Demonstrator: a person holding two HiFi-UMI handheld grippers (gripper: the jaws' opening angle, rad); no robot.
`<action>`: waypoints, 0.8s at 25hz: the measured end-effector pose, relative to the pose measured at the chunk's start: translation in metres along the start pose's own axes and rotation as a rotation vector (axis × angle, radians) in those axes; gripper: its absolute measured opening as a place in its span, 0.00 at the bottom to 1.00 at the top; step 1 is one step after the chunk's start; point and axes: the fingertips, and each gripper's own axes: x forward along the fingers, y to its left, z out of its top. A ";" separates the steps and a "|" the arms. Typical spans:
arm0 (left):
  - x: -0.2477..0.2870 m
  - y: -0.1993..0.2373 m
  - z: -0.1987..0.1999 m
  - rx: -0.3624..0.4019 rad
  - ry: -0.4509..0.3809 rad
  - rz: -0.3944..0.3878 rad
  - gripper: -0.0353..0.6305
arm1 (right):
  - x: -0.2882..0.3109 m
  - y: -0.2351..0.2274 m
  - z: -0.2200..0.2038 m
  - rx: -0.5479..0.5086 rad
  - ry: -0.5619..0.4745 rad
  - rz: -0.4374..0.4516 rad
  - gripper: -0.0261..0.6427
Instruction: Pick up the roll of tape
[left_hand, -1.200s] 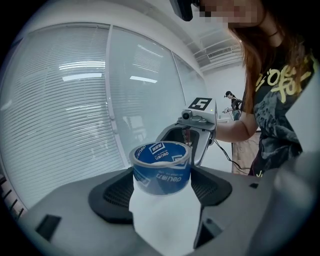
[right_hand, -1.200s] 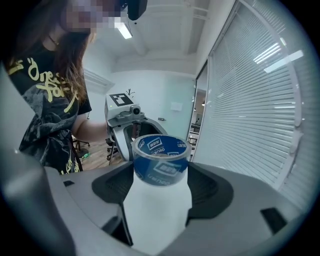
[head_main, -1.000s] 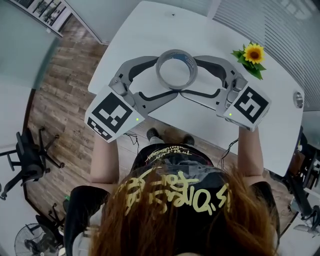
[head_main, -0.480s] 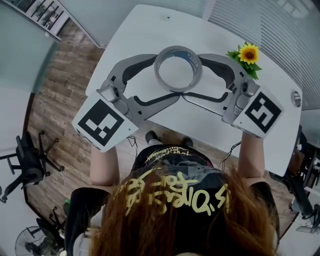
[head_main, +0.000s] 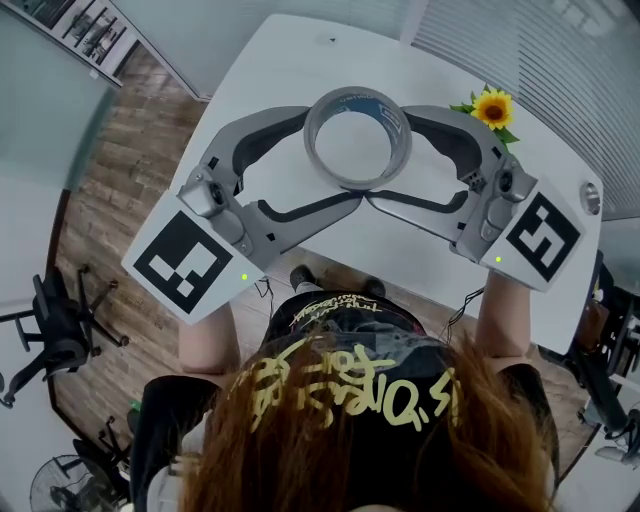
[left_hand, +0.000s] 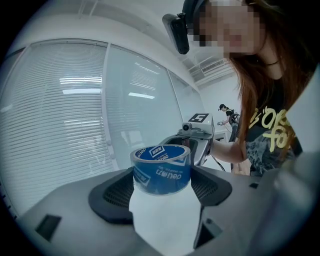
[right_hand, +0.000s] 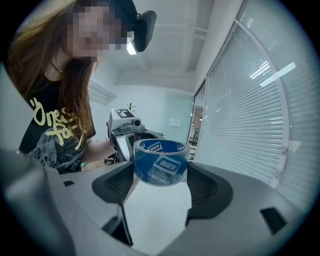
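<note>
The roll of tape (head_main: 318, 160) is a clear ring with a blue printed core, held level in the air above the white table (head_main: 300, 60). My left gripper (head_main: 332, 160) clasps it from the left and my right gripper (head_main: 389, 160) from the right, with their near jaws meeting just under the ring. In the left gripper view the tape (left_hand: 161, 170) sits between the dark ribbed pads (left_hand: 116, 192) of the left gripper (left_hand: 161, 189). The right gripper view shows the tape (right_hand: 160, 167) likewise between the pads (right_hand: 207, 187) of the right gripper (right_hand: 159, 189).
A sunflower (head_main: 492, 108) lies on the table beside the right gripper's far jaw. A round metal fitting (head_main: 590, 197) sits near the table's right edge. Wooden floor, an office chair (head_main: 55, 315) and a fan (head_main: 70, 485) are at the left.
Both grippers have risen together with the tape held between them. The tape and the marker cubes look larger and closer to the head camera, and the sunflower is now more covered.
</note>
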 end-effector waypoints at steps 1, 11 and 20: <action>0.000 0.000 0.000 0.001 -0.001 0.000 0.58 | 0.000 0.000 0.000 0.000 0.000 0.000 0.53; 0.000 0.000 -0.001 -0.016 -0.010 -0.004 0.58 | 0.000 0.000 0.000 0.002 0.007 -0.004 0.53; 0.001 0.001 -0.004 -0.025 -0.011 -0.014 0.58 | 0.001 0.000 -0.003 0.015 -0.003 -0.016 0.53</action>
